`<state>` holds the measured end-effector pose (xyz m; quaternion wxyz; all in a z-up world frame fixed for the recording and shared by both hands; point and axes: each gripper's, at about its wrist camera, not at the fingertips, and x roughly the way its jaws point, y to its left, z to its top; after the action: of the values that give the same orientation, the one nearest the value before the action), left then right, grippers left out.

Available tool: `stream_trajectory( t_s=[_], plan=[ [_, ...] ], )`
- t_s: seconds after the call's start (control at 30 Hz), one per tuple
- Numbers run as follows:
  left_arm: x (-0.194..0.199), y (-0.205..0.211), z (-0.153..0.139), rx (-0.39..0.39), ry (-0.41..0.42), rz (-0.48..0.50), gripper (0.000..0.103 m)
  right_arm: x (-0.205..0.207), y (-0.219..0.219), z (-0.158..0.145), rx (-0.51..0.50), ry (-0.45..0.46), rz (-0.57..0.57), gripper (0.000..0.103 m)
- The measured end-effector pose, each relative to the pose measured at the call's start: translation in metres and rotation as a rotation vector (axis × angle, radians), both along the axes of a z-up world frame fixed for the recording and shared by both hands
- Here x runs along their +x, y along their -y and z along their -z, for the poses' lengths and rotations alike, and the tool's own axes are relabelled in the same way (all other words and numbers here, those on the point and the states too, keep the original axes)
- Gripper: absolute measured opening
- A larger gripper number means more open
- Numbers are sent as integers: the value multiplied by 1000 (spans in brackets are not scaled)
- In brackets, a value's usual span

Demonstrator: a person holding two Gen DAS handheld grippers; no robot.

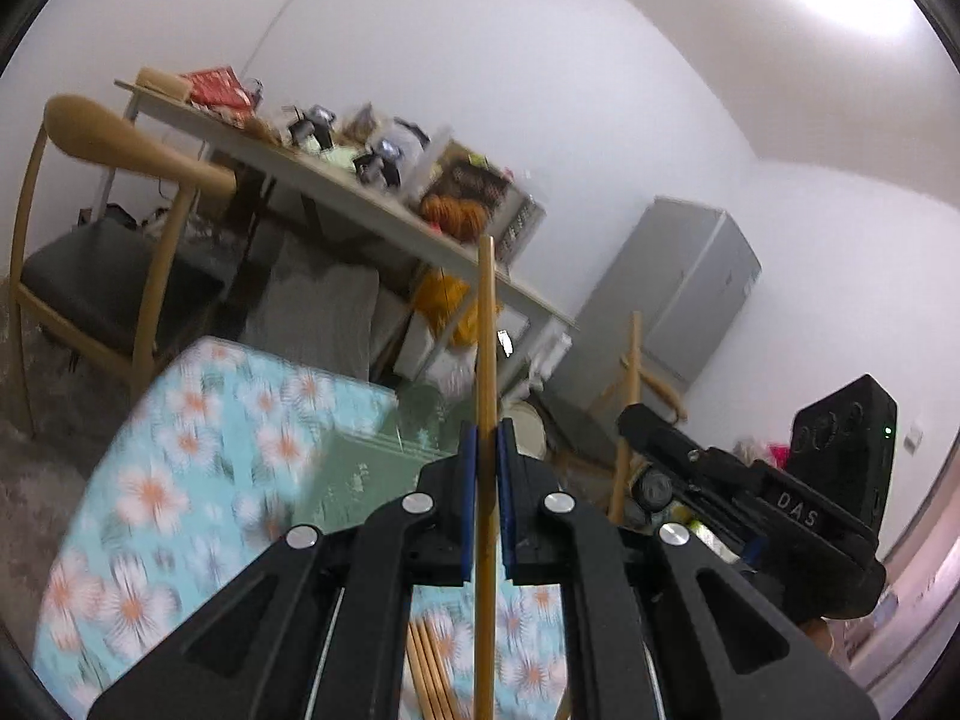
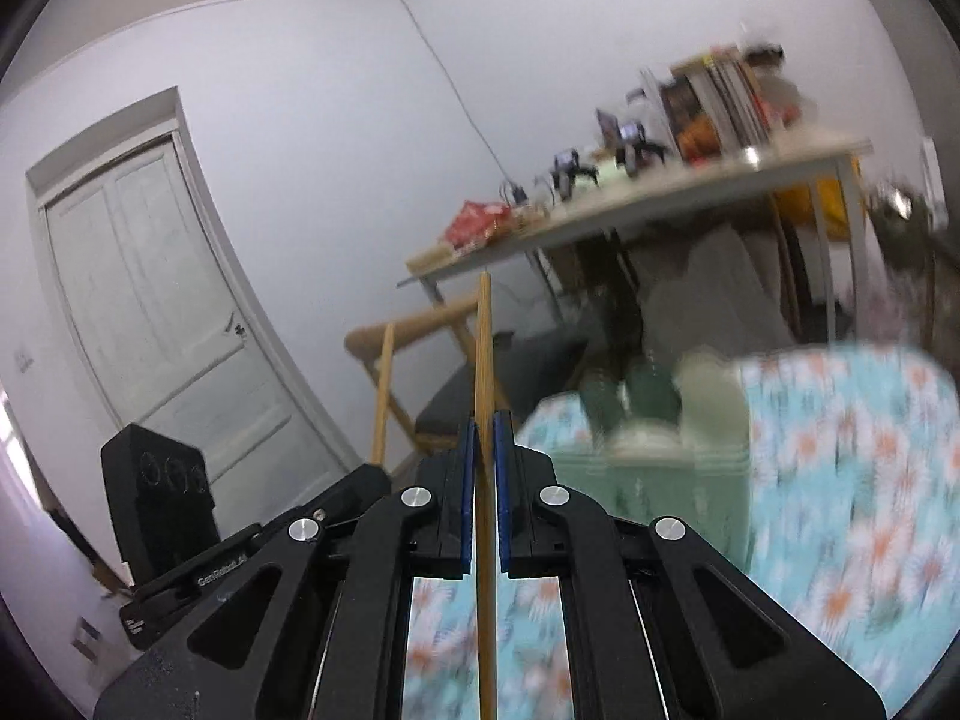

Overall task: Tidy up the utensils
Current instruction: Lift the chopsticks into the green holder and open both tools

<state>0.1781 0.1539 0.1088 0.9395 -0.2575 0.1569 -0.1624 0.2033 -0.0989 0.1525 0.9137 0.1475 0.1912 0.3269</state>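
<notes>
Chopstick (image 1: 485, 360) clamped in left gripper (image 1: 486, 438), long axis toward 12 o'clock; right gripper (image 2: 485, 432) clamps second chopstick (image 2: 483, 360); green holder (image 2: 660, 468) at 2 o'clock.

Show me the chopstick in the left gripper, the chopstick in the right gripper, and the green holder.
left chopstick (image 1: 486, 324), left wrist view, upper shaft
right chopstick (image 2: 483, 348), right wrist view, upper shaft
green holder (image 2: 660, 480), right wrist view, front wall
</notes>
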Motion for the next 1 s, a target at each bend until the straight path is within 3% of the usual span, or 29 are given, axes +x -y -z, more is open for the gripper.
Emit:
stream_trajectory(
  t_s=[0.2, 0.3, 0.43, 0.6, 0.7, 0.83, 0.9, 1.0],
  plan=[
    [59, -32, -16, -69, 48, -36, 6, 46, -19, -38, -3, 108, 62, 5],
    [87, -36, -23, -55, 83, -58, 6, 68, -28, -47, 18, 155, 43, 5],
    [119, -34, -29, -16, 151, -90, 6, 85, -45, -44, -1, 243, 49, 5],
    [149, -28, -18, 93, 181, -215, 6, 102, -60, -19, -12, 289, 91, 5],
    [163, -27, -3, 87, 164, -201, 6, 91, -67, -2, -78, 365, 157, 5],
    [165, -14, 16, 154, 151, -209, 6, 77, -72, 4, -152, 446, 173, 5],
    [162, -11, 23, 185, 147, -226, 6, 77, -76, 3, -175, 440, 151, 5],
    [161, -6, 32, 177, 115, -176, 6, 84, -87, 3, -256, 409, 113, 5]
  ],
)
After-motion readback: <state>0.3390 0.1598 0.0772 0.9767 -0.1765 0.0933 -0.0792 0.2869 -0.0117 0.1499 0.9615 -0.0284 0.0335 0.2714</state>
